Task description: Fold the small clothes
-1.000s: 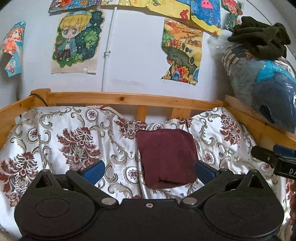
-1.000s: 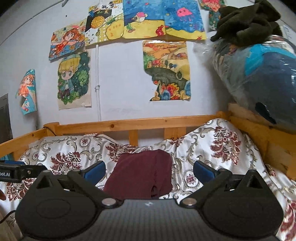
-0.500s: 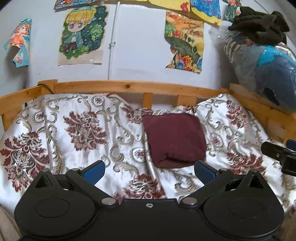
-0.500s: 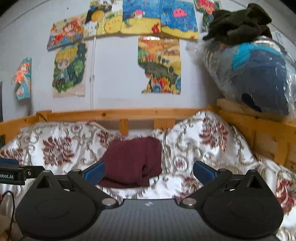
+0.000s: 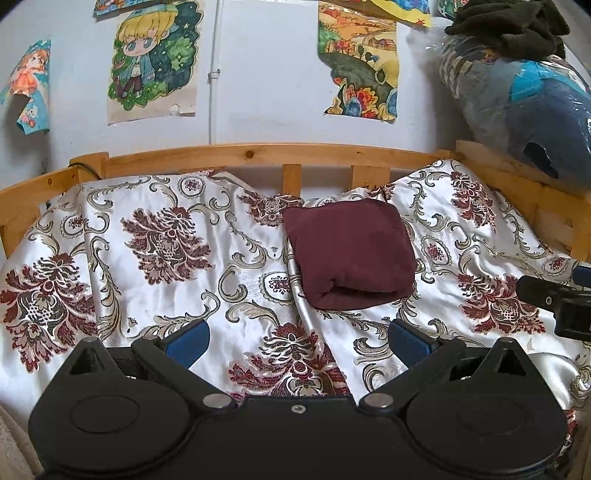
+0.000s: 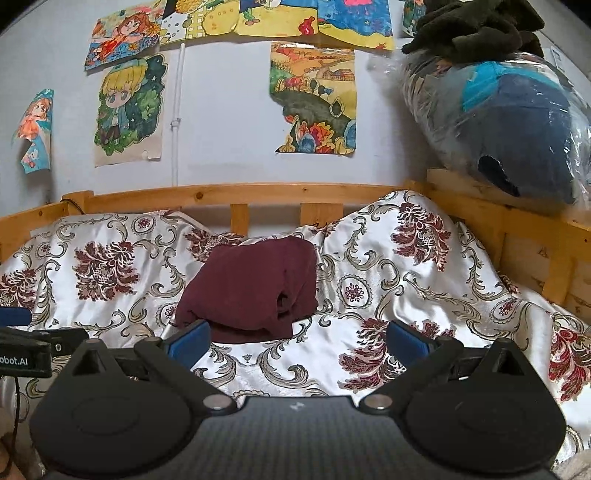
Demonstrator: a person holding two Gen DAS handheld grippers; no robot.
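Ahead of both claws, the garment [image 5: 349, 254] lay folded into a compact square on the bedspread [image 5: 155, 236], so the folding looked finished; next would likely come fetching another piece, though none showed. The left claw [image 5: 297, 338] and right claw [image 6: 295, 338] hovered level, jaws wide apart, holding nothing.

One folded maroon garment [image 5: 349, 254] is counted on one patterned bedspread [image 5: 147, 251]. Two hand-held grippers are seen: left [image 5: 297, 341], right [image 6: 297, 341]. One dark garment [image 6: 476, 26] is piled on one plastic-wrapped bundle [image 6: 509, 122]. Several posters are counted on the wall.
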